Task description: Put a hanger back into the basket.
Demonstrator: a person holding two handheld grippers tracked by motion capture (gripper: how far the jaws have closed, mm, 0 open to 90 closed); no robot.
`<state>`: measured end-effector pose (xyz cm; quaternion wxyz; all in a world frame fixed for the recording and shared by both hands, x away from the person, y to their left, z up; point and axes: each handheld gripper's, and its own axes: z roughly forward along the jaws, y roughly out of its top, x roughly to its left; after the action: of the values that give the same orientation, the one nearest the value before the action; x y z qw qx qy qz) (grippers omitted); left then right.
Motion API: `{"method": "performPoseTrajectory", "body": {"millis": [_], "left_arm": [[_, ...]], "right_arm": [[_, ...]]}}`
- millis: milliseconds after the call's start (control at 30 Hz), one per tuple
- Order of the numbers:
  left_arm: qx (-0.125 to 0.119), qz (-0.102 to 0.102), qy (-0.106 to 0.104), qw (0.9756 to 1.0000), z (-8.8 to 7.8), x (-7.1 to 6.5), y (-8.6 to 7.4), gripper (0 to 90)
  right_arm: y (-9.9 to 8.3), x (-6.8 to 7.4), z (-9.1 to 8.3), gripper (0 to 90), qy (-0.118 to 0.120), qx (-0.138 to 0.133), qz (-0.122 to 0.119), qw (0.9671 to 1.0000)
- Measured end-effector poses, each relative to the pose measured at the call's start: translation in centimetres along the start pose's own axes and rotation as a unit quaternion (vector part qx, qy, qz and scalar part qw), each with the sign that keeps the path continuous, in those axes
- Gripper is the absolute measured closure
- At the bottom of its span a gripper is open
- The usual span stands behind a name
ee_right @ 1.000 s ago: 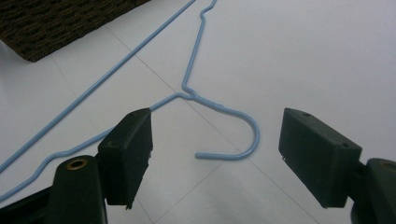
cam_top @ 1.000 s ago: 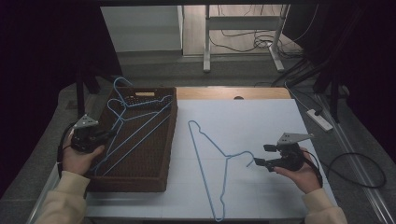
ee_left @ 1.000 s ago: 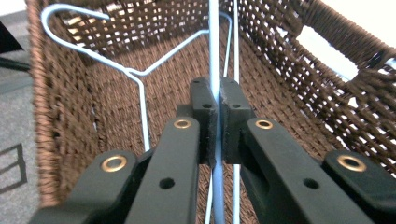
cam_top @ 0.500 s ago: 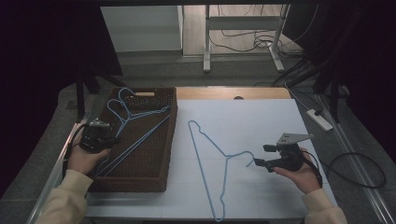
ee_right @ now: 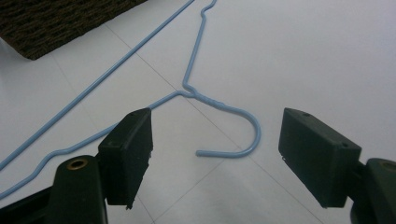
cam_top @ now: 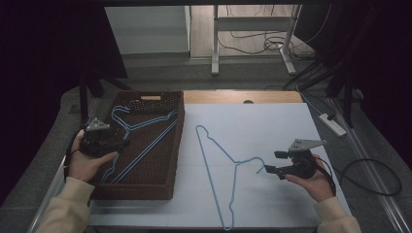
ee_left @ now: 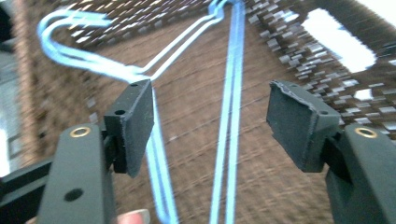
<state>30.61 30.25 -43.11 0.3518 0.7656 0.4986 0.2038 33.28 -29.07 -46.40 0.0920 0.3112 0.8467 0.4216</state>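
Observation:
Two blue wire hangers [cam_top: 145,143] lie flat in a brown woven basket [cam_top: 136,191] on the table's left. My left gripper [cam_top: 122,141] hovers over the basket's left rim. Its jaws have just been opening and stand wide; the hangers [ee_left: 231,93] run below the gap, and neither pad touches them. A third blue hanger [cam_top: 214,145] rests on the white table top. My right gripper [cam_top: 273,163] is open just right of that hanger's hook [ee_right: 254,135], with nothing between its pads.
The basket's corner [ee_right: 56,23] is beyond the lone hanger. A bare wooden strip [cam_top: 233,97] edges the table's far side. On the floor to the right are a power strip [cam_top: 333,124] and cables. A white stand [cam_top: 214,48] is behind the table.
The left gripper's jaws went from shut on the hangers to wide open. The hangers, held tilted up before, have dropped flat into the basket. The right hand has not moved.

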Motion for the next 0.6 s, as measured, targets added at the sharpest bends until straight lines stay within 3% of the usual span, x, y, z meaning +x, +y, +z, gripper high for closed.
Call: {"method": "performPoseTrajectory", "body": {"millis": [133,200,233,367,500,600], "left_arm": [[-0.026,0.009,-0.043,0.9987,-0.7,-1.6,0.5,29.9],[-0.034,0.011,-0.055,0.9978,-1.0,-2.2,0.7,29.8],[-0.045,0.011,-0.075,0.9961,-1.3,-2.8,0.8,29.5],[-0.054,0.017,-0.090,0.9943,-1.6,-3.7,0.9,29.4],[-0.068,0.026,-0.113,0.9909,-1.8,-5.1,0.7,29.4],[-0.071,0.033,-0.118,0.9899,-1.8,-5.8,0.6,29.4]], "right_arm": [[0.0,0.1,0.1,26.6,0.001,0.001,0.000,1.0000],[0.0,0.1,0.1,26.6,0.000,-0.001,0.000,1.0000],[-0.1,0.1,0.0,26.6,0.000,-0.003,0.000,1.0000],[-0.2,0.2,0.0,26.6,-0.001,-0.005,0.002,1.0000],[-0.4,0.3,0.0,26.6,-0.004,-0.005,0.000,1.0000],[-0.4,0.4,0.0,26.6,-0.003,-0.005,-0.002,1.0000]]}}
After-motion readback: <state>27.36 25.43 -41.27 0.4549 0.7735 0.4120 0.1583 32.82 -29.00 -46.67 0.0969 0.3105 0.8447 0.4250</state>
